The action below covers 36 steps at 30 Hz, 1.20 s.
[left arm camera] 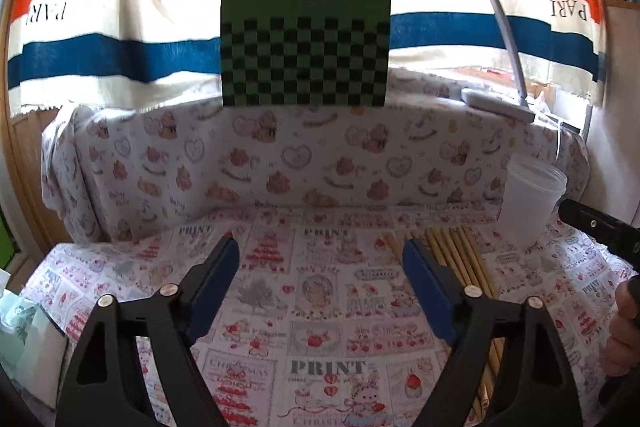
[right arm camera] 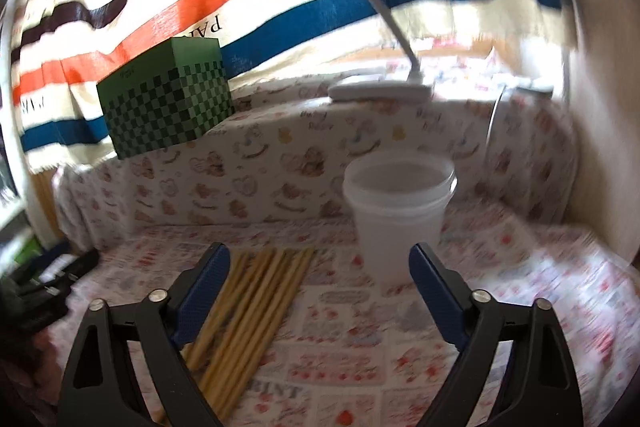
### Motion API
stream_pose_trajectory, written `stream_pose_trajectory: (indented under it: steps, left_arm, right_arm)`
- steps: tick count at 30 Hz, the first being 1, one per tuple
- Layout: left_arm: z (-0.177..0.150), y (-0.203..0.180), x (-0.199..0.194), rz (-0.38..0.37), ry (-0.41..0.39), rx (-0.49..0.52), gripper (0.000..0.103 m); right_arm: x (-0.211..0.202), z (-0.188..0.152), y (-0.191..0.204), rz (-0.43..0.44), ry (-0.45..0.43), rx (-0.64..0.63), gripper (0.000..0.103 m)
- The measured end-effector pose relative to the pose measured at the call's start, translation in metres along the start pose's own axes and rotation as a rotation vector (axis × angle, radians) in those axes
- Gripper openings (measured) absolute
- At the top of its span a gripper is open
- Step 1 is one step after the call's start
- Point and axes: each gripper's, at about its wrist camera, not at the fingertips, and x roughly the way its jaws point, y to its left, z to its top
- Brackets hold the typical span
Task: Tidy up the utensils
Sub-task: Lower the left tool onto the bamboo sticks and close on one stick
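Several yellow wooden chopsticks [left arm camera: 456, 251] lie side by side on the printed tablecloth; in the right wrist view the chopsticks [right arm camera: 256, 295] lie just right of my left finger. A translucent white plastic cup [left arm camera: 530, 199] stands upright beyond them, also in the right wrist view [right arm camera: 398, 211]. My left gripper [left arm camera: 320, 251] is open and empty above the cloth, its right finger over the chopsticks' left edge. My right gripper [right arm camera: 320, 259] is open and empty, low above the table, facing the cup. The right wrist view is blurred.
A green checkered box [left arm camera: 306, 45] stands on a cloth-covered ledge [left arm camera: 260, 155] at the back. A white desk lamp [left arm camera: 496, 103] stands on the ledge at right. A striped towel hangs behind. Dark objects [right arm camera: 48, 279] lie at the table's left edge.
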Motion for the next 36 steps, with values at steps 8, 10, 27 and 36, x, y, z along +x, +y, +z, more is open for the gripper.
stream_pose_trajectory:
  steps: [8,10,27,36]
  left_arm:
    - [0.019,-0.037,0.056,-0.108,0.392,-0.015,0.037]
    - [0.017,-0.053,0.071,-0.117,0.464,-0.016,0.036]
    - [0.015,-0.091,0.139,0.024,0.635,0.041,0.016]
    - [0.011,-0.088,0.146,0.058,0.660,0.045,0.018]
  right_arm:
    - [0.015,-0.005,0.004,0.032,0.081,-0.015,0.061]
    - [0.016,-0.005,0.008,0.008,0.080,-0.041,0.058]
    - [0.020,-0.007,0.004,-0.148,0.063,-0.088,0.057]
    - [0.019,-0.006,0.005,-0.146,0.068,-0.085,0.057]
